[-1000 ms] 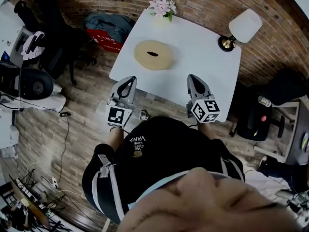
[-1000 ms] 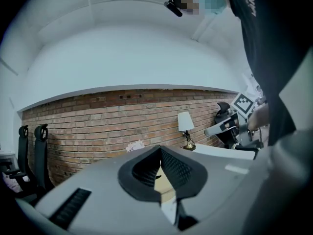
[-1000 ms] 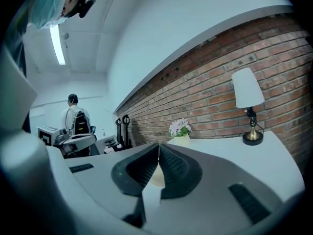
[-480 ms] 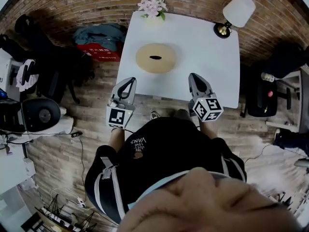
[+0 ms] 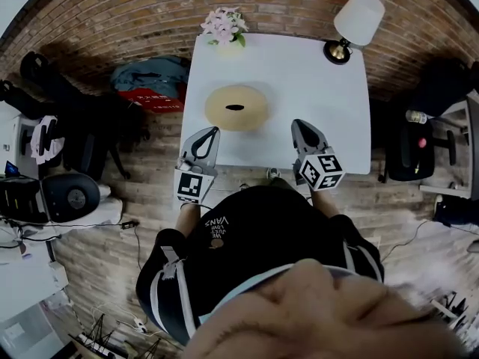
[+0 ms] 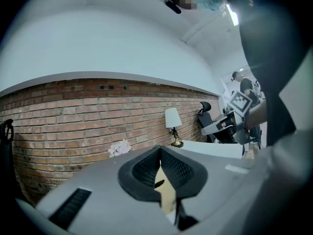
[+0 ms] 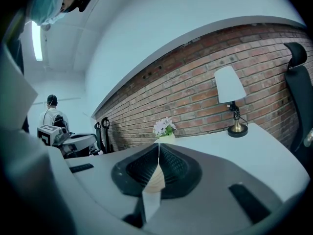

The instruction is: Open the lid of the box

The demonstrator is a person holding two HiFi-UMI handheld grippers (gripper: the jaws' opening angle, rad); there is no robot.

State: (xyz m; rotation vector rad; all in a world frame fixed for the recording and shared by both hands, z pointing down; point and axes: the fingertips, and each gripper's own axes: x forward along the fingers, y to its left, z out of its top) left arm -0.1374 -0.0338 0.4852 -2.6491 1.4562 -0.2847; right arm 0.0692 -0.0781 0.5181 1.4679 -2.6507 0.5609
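A round tan box (image 5: 236, 108) with a dark slot in its lid sits on the white table (image 5: 314, 81), left of the middle. My left gripper (image 5: 209, 135) hovers at the table's near edge, just this side of the box, jaws shut and empty. My right gripper (image 5: 299, 129) stands over the near edge to the box's right, also shut on nothing. In the left gripper view a strip of the tan box (image 6: 165, 190) shows through the slit between the closed jaws of the left gripper (image 6: 160, 153). The right gripper view shows the box (image 7: 155, 177) the same way behind the right gripper (image 7: 158, 151).
A pot of pale pink flowers (image 5: 223, 25) stands at the table's far left corner and a white-shaded lamp (image 5: 355, 22) at the far right. Clothing and a red bag (image 5: 153, 88) lie on the wooden floor to the left. Dark chairs (image 5: 415, 144) stand at the right.
Both grippers have come forward toward the table's near edge, the left one further and to the right. The head view has swung so the table sits squarer. Both jaws stay shut.
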